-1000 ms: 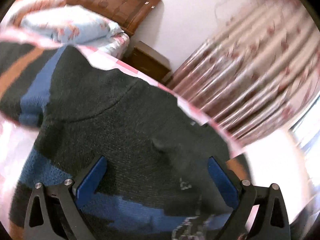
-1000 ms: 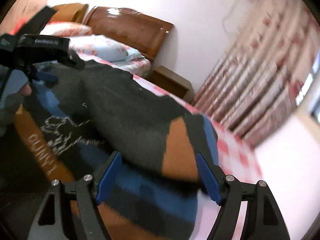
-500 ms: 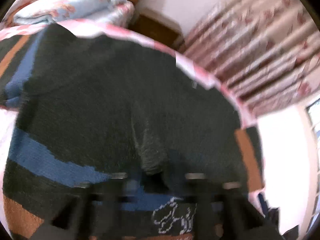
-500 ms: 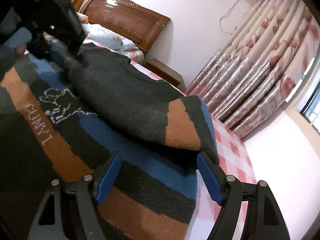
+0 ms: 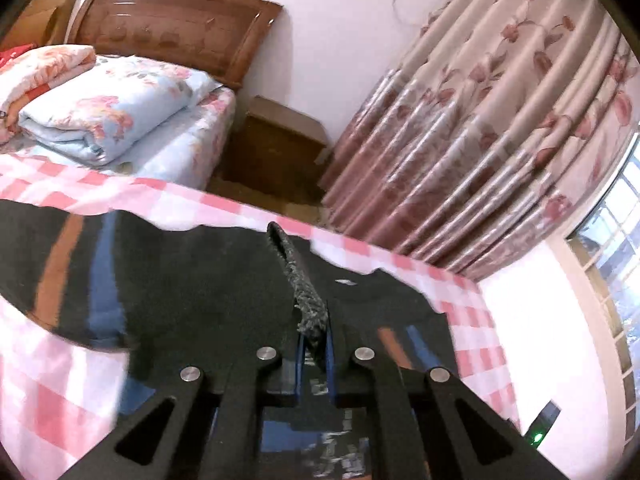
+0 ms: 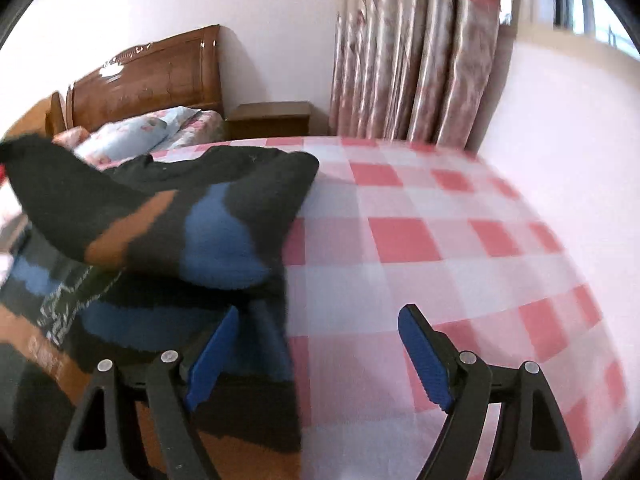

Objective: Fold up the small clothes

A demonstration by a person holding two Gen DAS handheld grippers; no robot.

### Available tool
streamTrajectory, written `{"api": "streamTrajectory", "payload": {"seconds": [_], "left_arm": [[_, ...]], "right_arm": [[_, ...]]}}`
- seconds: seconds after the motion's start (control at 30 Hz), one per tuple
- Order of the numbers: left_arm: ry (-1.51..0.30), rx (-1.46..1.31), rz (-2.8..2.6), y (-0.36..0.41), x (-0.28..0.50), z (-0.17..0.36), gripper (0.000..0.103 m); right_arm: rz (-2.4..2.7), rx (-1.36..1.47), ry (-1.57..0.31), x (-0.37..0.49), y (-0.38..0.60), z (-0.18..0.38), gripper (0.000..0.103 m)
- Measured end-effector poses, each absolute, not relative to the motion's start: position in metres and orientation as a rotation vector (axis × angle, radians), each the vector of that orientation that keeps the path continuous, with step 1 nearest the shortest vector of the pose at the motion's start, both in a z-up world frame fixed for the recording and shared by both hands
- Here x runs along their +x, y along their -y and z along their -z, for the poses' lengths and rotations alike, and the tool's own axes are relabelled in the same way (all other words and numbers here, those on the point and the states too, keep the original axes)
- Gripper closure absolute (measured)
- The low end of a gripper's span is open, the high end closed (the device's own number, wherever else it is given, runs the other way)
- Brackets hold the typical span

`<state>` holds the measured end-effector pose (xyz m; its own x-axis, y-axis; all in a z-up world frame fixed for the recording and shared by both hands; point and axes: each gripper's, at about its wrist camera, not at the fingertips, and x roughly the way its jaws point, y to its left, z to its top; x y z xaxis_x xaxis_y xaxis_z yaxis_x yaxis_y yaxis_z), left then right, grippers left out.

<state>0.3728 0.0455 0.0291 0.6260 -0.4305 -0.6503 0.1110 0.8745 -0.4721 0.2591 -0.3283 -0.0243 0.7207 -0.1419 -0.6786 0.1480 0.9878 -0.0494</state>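
A small dark knit sweater [image 5: 208,280] with blue and orange stripes lies on a pink-checked sheet [image 5: 48,392]. My left gripper [image 5: 313,354] is shut on a fold of the sweater's dark fabric and holds it raised above the rest of the garment. In the right wrist view the sweater [image 6: 168,224] lies at the left, with a striped sleeve lifted across it. My right gripper [image 6: 320,352] is open and empty; its left finger is over the sweater's right edge, its right finger over the bare sheet [image 6: 460,248].
A folded floral quilt [image 5: 104,112] lies at the head of the bed by a wooden headboard [image 5: 176,28]. A wooden nightstand [image 5: 280,148] and floral curtains [image 5: 480,128] stand beyond the bed's far side. A window [image 5: 616,272] is at the right.
My left gripper has closed on a fold of the sweater and lifted it. My right gripper has shifted right, toward the sweater's edge and the bare sheet, still open.
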Motion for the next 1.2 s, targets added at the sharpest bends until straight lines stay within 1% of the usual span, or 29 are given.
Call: {"api": "streamTrajectory", "payload": {"seconds": [0.23, 0.3, 0.37, 0.43, 0.5, 0.57, 0.73, 1.07, 1.2], "left_arm": [[-0.971, -0.483, 0.233, -0.076, 0.363, 0.057, 0.095], [-0.97, -0.463, 0.202, -0.074, 0.358, 0.075, 0.095], [-0.904, -0.488, 0.232, -0.078, 0.348, 0.082, 0.094], [-0.891, -0.512, 0.246, -0.08, 0.345, 0.085, 0.093], [-0.893, -0.515, 0.263, -0.08, 0.346, 0.086, 0.089], [-0.889, -0.495, 0.261, -0.074, 0.348, 0.087, 0.088], [-0.877, -0.461, 0.228, -0.065, 0.347, 0.083, 0.087], [-0.858, -0.437, 0.151, -0.032, 0.351, 0.078, 0.087], [-0.857, -0.413, 0.153, -0.023, 0.358, 0.077, 0.084]], "right_arm": [[0.185, 0.002, -0.795, 0.263, 0.326, 0.037, 0.0], [0.193, 0.008, -0.802, 0.263, 0.327, 0.038, 0.0], [0.199, 0.0, -0.8, 0.266, 0.325, 0.037, 0.0], [0.2, -0.029, -0.789, 0.264, 0.319, 0.035, 0.0], [0.183, -0.064, -0.784, 0.266, 0.313, 0.034, 0.0], [0.168, -0.082, -0.788, 0.269, 0.308, 0.034, 0.0], [0.245, -0.151, -0.815, 0.278, 0.312, 0.039, 0.0], [0.248, -0.135, -0.829, 0.31, 0.349, 0.037, 0.0], [0.245, -0.112, -0.839, 0.319, 0.359, 0.037, 0.0]]}}
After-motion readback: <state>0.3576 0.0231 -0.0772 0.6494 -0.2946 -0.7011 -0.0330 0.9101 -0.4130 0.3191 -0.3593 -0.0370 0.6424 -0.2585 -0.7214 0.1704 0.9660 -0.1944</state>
